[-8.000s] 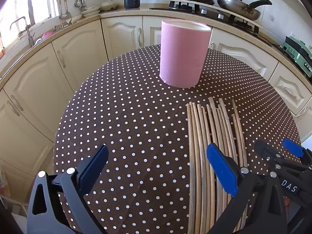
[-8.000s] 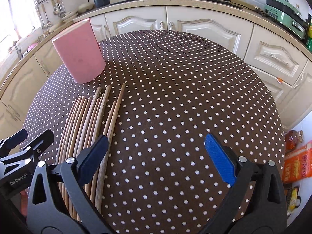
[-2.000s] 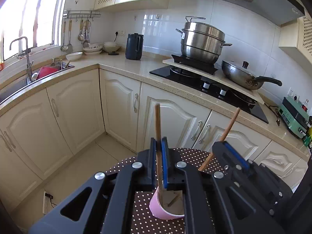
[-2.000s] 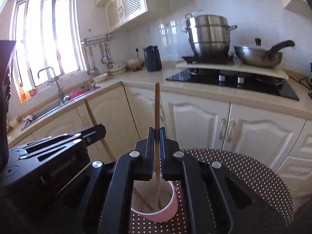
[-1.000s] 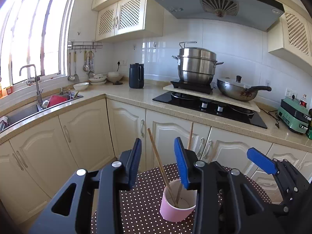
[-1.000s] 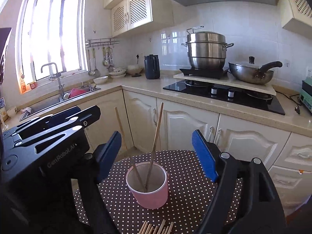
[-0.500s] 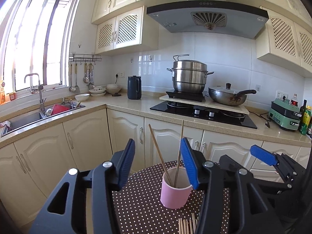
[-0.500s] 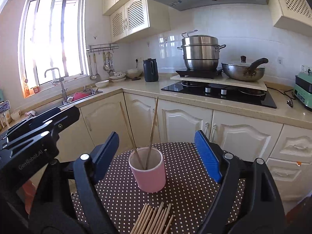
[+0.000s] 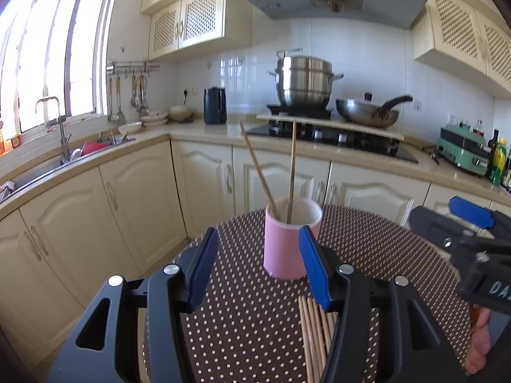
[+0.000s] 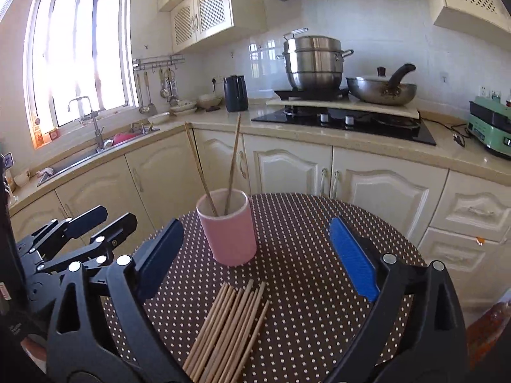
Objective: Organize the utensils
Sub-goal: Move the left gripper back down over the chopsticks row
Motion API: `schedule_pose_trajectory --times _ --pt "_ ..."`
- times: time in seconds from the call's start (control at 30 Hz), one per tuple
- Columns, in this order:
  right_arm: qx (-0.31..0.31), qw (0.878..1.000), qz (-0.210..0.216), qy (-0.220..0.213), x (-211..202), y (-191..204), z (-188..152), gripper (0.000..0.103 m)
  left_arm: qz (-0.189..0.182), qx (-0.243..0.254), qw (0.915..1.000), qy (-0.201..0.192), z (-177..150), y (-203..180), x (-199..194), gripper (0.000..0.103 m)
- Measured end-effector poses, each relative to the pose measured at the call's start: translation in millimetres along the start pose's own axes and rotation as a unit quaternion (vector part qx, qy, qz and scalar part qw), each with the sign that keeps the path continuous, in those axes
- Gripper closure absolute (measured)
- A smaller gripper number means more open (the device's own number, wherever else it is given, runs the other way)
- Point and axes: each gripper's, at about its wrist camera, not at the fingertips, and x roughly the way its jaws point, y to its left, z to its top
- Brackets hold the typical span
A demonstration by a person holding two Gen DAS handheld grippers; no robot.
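On the left gripper [image 10: 73, 233], at 9 o'clock in the right view, partly hidden lettering, unreadable; on the right gripper [image 9: 472, 242], at 3 o'clock in the left view, "DA" readable, the rest cut off. On the dotted surface [image 10: 303, 223]: pink cup [image 10: 228, 228] at centre, two chopsticks [image 10: 233, 162] leaning inside; loose sticks [image 10: 226, 325] at 6 o'clock, flat, apart from the cup. Both pairs of jaws just opening, empty: left half spread, right wide. Beyond at 12 o'clock: steamer pot [image 10: 314, 62], wok [image 10: 381, 91], kettle [image 10: 236, 94]. Nothing between jaws and sticks.
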Motion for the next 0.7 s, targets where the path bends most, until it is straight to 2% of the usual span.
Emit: schedule_pose_trajectory --times 0.1,0.23,0.4,0.6,0.7 --pt "0.008 1.0 -0.008 0.021 9.2 -5.8 -14.1 0.01 0.012 0.0 0.9996 0.025 -13.7 3.2 13.5 0.051" --pt "0.02 0.997 -0.029 0.073 34.1 -13.7 -39.1 0.01 0.012 -0.006 0.998 0.062 -29.0 9.3 33.3 0.051" --pt "0.049 0.989 -0.054 0.128 61.0 -26.7 -69.9 0.01 0.0 -0.008 0.995 0.099 -48.0 13.5 51.1 0.051" --pt "0.067 0.98 -0.08 0.171 78.5 -32.6 -96.2 0.01 -0.033 -0.019 0.9892 0.141 -67.0 16.6 69.1 0.051" --pt "0.068 0.977 -0.084 0.184 84.4 -32.5 -105.0 0.01 -0.037 -0.023 0.987 0.155 -74.2 16.9 76.8 0.051"
